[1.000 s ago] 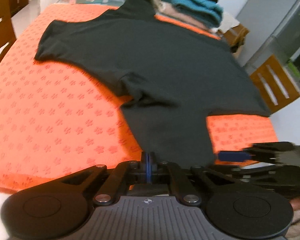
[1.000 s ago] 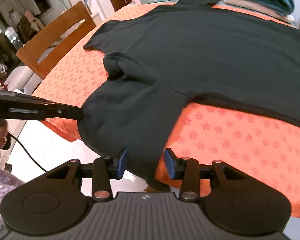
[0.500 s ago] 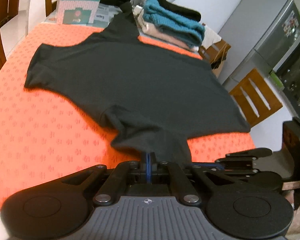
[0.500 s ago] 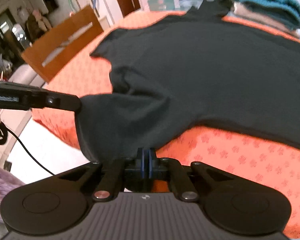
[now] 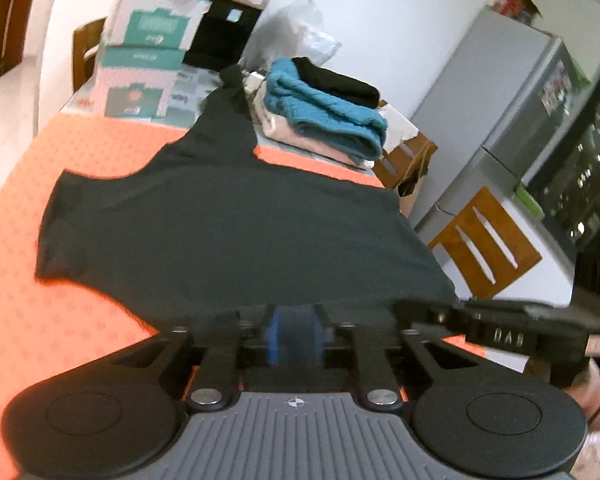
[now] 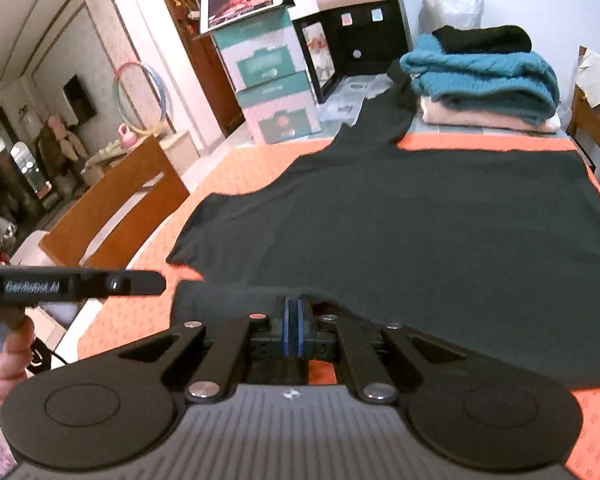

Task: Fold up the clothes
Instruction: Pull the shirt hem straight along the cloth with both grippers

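**Both tongs lift the near edge of the shirt**

Since a second ago the right tongs [image 6: 291, 332] have gone from spread around the near sleeve to clenched on it, and both pairs have carried that near edge up off the worktop [image 5: 40, 320], so the cloth that hung over the edge now lies higher and flatter.

In the left view, the left tongs [image 5: 294, 336] are blurred, but their blue pads sit together with dark cloth running into them, so they look clamped on the black shirt [image 5: 228, 232] as well. The shirt lies spread across the orange worktop, its far sleeve reaching toward the stack of folded clothes [image 6: 484, 76] at the back.

By the look of it the shirt is light, thin and limp: it sags between the two grips and would droop wherever it is unsupported. Pinching at the sleeve edge, as both pairs do now, suits it. Kept well apart, the grips would hold that edge taut and even.
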Available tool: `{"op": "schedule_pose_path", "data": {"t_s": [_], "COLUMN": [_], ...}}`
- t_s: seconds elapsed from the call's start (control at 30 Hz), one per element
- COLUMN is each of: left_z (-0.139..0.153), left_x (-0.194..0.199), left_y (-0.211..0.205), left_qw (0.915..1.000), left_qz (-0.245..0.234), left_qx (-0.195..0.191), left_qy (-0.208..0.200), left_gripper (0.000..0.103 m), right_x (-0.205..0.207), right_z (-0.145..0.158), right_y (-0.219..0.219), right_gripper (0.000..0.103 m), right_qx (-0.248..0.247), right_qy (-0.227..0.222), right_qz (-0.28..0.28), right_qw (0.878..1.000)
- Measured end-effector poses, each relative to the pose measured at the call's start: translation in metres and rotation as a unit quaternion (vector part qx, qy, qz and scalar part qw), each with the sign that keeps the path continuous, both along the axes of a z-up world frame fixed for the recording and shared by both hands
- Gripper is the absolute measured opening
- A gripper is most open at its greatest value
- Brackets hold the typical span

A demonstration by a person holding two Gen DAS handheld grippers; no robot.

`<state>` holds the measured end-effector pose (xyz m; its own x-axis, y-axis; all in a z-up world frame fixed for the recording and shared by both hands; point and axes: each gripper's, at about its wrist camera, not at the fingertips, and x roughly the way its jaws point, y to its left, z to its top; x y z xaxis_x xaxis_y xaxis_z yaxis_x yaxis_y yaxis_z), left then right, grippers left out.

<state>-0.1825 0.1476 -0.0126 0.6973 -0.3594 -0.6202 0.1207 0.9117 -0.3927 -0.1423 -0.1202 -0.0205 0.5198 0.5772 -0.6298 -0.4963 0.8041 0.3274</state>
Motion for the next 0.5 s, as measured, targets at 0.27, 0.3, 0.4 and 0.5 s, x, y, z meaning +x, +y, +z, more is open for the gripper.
{"op": "schedule_pose_path", "data": {"t_s": [0.27, 0.3, 0.4, 0.5], "left_z": [-0.020, -0.026, -0.036, -0.034], "left_x": [0.027, 0.032, 0.044, 0.048], "left_y": [-0.006, -0.006, -0.005, -0.003], "left_qw": [0.9960, 0.9958, 0.9958, 0.9964], "left_qz": [-0.075, -0.081, -0.085, -0.078], "left_qx": [0.047, 0.040, 0.009, -0.001], "left_qy": [0.005, 0.013, 0.033, 0.034], "left_gripper": [0.074, 0.072, 0.006, 0.002], "right_x": [0.006, 0.006, 0.006, 0.003], "right_z": [0.008, 0.008, 0.008, 0.007], "right_y": [0.006, 0.006, 0.009, 0.006], "right_gripper": [0.005, 0.005, 0.005, 0.006], "right_qx": [-0.002, -0.004, -0.010, -0.024], "right_qy": [-0.005, -0.003, 0.002, 0.007], "right_qz": [-0.003, 0.000, 0.007, 0.005], "right_qw": [1.000, 1.000, 1.000, 1.000]}}
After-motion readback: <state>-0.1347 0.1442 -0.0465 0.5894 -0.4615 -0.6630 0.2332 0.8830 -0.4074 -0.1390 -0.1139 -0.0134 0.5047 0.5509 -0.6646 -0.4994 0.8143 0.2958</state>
